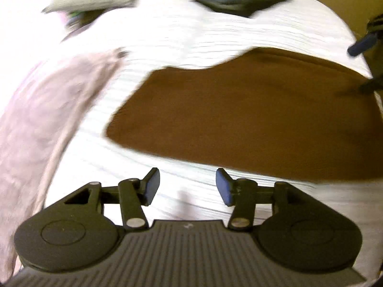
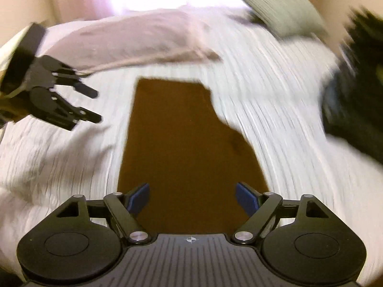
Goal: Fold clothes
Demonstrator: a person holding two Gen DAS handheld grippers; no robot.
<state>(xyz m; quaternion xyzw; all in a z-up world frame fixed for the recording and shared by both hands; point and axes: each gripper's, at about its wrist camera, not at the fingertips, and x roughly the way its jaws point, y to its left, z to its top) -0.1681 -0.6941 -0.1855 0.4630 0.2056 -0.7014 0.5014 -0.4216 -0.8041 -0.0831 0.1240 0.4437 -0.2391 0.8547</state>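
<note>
Brown garment [image 2: 189, 143] lies flat on the white ribbed bedspread [image 2: 275, 100] of a bed, partly folded by the look of it, with a stepped edge where one layer ends short of the other; what kind of garment it is cannot be told. The right claw [image 2: 192, 199] hangs just above its near end, fingers spread and empty. The left claw [image 1: 188, 187] is also spread and empty, hovering over bare bedspread just beside the garment's long edge, and from the right wrist view it appears off to the garment's side. Both views are smeared by motion, so fine creases are hard to read. The main risk, as I judge it, is a pinch that catches the bedspread along with the brown cloth: the cover is soft and ridged, and a claw driven too deep would drag it up and skew the fold. A pinch through only the top layer at the stepped edge could peel the fold open. A pink blanket [image 2: 134, 40], a grey-green cushion [image 2: 277, 7] and a dark pile of clothes [image 2: 354, 91] lie near enough that a wide swing could brush them.
</note>
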